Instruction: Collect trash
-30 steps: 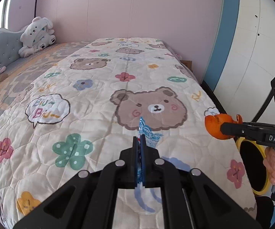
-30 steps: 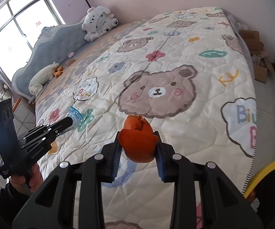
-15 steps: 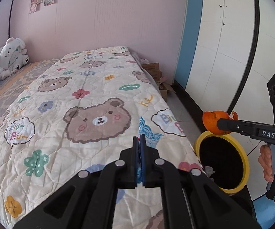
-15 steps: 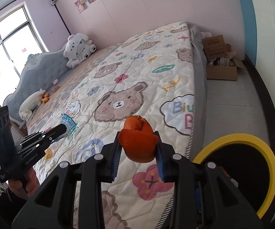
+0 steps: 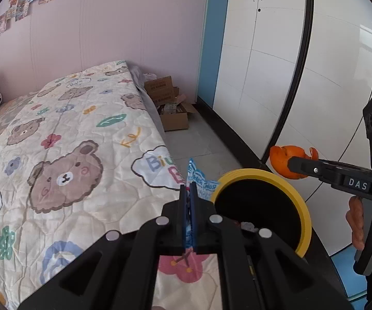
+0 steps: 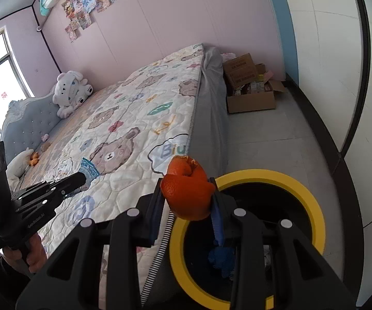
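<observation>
The left gripper [image 5: 188,188] has its jaws pressed tight on a blue and white wrapper [image 5: 197,178]. The wrapper sticks up out of the jaws, over the edge of the bed [image 5: 69,155]. From the left wrist camera, the trash bin [image 5: 299,201] with the yellow rim sits at about 3 o'clock from the wrapper, just beside it, on the floor next to the bed.

The right gripper [image 6: 189,193] has its jaws pinching an orange peel [image 6: 187,191]. In the right wrist camera the peel is up in the air, over the rim of the bin at about 10 o'clock on the yellow ring. The bin is black inside, and some small bits lie down in it.

In the left camera the right gripper comes in from 3 o'clock, with the peel above the far side of the bin.

A white plush toy [image 6: 69,93] sits at the head of the bed. An open cardboard box [image 6: 250,90] stands on the floor by the pink wall.
</observation>
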A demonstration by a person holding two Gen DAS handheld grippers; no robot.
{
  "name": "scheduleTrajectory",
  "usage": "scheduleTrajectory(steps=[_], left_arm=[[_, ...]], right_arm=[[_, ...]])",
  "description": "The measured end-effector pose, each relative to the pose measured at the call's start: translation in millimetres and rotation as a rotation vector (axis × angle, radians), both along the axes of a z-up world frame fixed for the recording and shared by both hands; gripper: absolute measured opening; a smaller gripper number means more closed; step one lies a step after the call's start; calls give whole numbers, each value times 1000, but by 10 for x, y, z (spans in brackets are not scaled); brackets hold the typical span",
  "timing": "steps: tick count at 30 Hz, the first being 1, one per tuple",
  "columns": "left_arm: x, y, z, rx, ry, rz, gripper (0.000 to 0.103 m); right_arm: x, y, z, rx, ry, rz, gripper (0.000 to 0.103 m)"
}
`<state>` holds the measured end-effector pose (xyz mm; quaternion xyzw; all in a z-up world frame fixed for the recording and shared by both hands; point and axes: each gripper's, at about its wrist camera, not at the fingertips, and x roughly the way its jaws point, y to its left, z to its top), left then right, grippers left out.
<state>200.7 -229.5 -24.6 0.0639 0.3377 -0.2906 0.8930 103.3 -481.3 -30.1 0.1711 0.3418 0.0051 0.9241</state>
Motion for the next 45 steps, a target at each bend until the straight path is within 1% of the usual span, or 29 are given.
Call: scheduleTrajectory(steps=[6, 12, 17, 21, 25, 28, 29, 31, 32, 34, 39, 45], left_arm=[[113, -453, -215, 19, 52, -62, 2], [182, -796, -428, 37, 98, -104, 3], [230, -943, -571, 40, 147, -118, 3], [218, -1002, -632, 39, 163, -119, 3], [221, -1020, -639, 29, 174, -121, 3], [217, -1024, -630, 17, 184, -128, 22], [209, -1021, -623, 16, 178, -125, 30], [196, -1008, -607, 8, 172, -114, 35], [201, -999, -606, 0, 182, -114, 37], [206, -977, -600, -11, 197, -108, 39], [215, -867, -572, -22, 192, -83, 39], [172, -597, -423, -55, 171, -45, 39]], right_arm=[[-78, -310, -177, 8, 34, -67, 31], [-106, -537, -371, 60, 58, -106, 32], [-79, -645, -474, 99, 67, -130, 32], [-110, -702, -466, 105, 55, -146, 33], [-137, -738, -428, 110, 38, -168, 37], [-166, -774, -390, 111, 29, -188, 44], [-174, -783, -378, 116, 25, -190, 46], [-192, -806, -352, 114, 20, -204, 49], [-201, -813, -335, 112, 16, -209, 49], [-240, -840, -310, 112, 8, -223, 49], [-299, -835, -264, 113, 3, -225, 50], [-267, -688, -198, 110, 6, -194, 50]])
